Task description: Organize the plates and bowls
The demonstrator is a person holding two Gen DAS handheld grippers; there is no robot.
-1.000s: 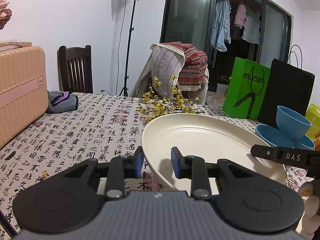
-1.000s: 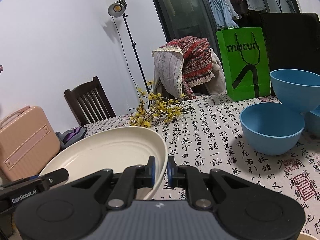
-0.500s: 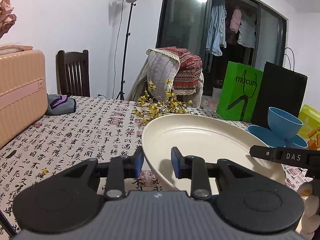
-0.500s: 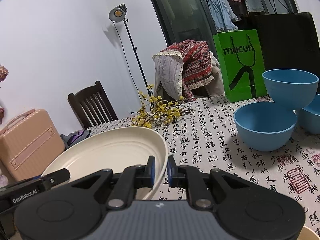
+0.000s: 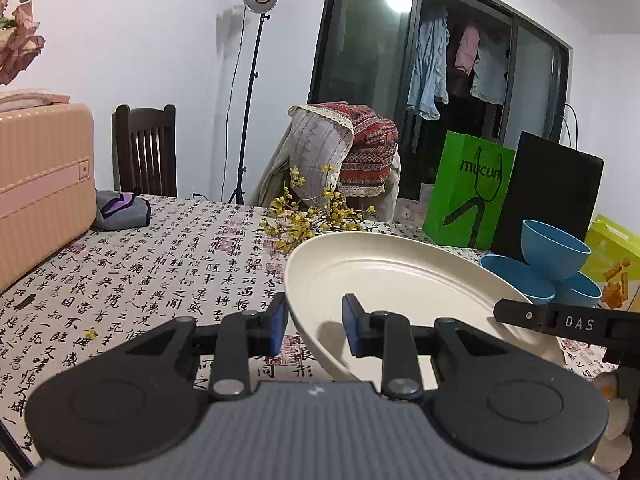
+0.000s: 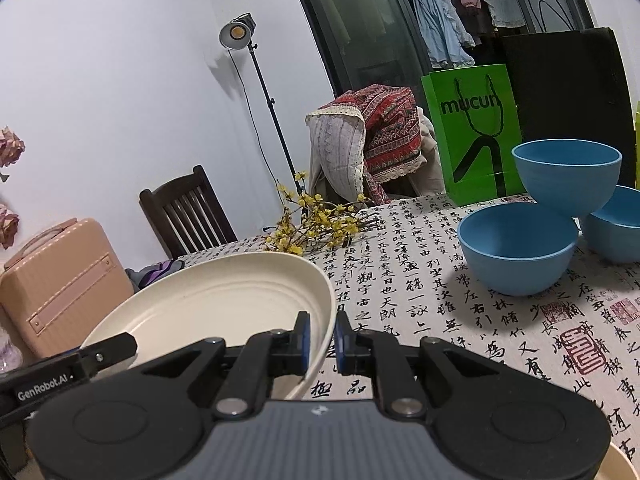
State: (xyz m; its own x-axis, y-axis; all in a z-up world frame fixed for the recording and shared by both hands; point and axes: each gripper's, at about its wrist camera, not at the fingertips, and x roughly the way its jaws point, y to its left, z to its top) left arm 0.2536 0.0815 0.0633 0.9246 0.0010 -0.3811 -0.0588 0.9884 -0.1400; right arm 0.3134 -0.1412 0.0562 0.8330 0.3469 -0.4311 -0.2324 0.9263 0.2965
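A large cream plate (image 5: 404,280) is held above the table between both grippers; it also shows in the right wrist view (image 6: 224,304). My left gripper (image 5: 314,326) straddles its left rim, one pad outside, one inside, with a gap on each side. My right gripper (image 6: 320,338) is shut on the plate's right rim. Three blue bowls (image 6: 516,248) stand at the right, one (image 6: 568,176) resting on top of the other two. They show in the left wrist view (image 5: 554,250) behind the plate.
The table (image 5: 160,272) has a calligraphy-print cloth. A pink suitcase (image 5: 40,188) stands at the left, a grey pouch (image 5: 120,208) beside it. Yellow flower sprigs (image 5: 308,216) lie mid-table. Green (image 5: 468,192) and black (image 5: 556,196) bags stand at the back right.
Both grippers and the plate have risen a little and tilted; the background sits lower in both views. The grip on the plate looks unchanged.
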